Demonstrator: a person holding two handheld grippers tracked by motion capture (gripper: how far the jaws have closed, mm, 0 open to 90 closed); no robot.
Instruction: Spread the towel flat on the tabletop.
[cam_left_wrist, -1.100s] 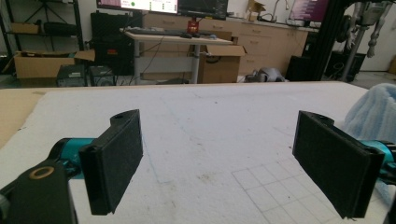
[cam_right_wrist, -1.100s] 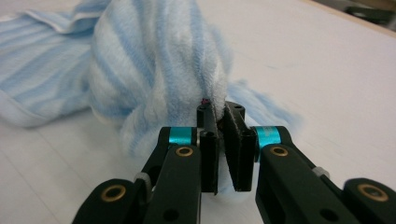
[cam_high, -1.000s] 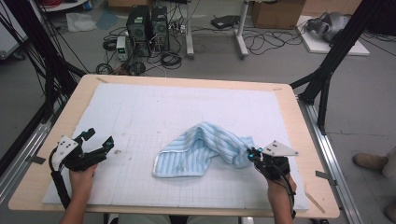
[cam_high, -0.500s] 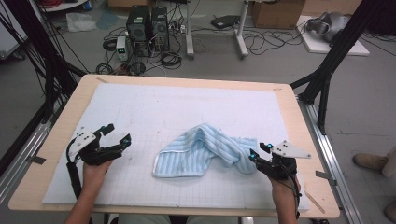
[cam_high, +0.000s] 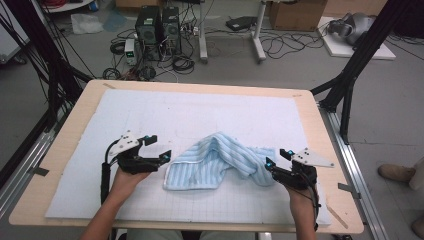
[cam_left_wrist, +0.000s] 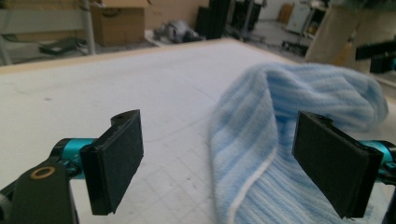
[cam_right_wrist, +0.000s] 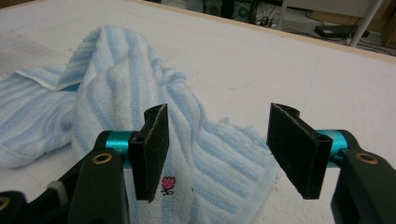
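- Pale blue striped terry: the towel (cam_high: 215, 161) lies rumpled on the white mat (cam_high: 200, 115) in the near half of the bench (cam_high: 200, 86), about midway between its left and right edges, with a raised hump running through its middle.
- One flat end of the towel, edged with a white hem, lies toward the near-left; the other end trails toward the near-right and carries a small pink flower mark, seen in the right gripper view.
- The right gripper (cam_high: 273, 166) sits at that near-right end. Its jaws have just been opening and now stand apart; the towel lies beneath and between them, but the pads are not pressing on it.
- The left gripper (cam_high: 161, 150) is just beside the towel's left end, jaws wide apart; in the left gripper view the cloth lies between the pads with clear gaps on both sides.
- Judging from this, the towel is neither spread nor folded: the right end looks freshly let go, and the left end is not yet gripped.
- What seems left is nearly everything: taking hold of an edge or corner, flattening the hump, then squaring the cloth on the mat.
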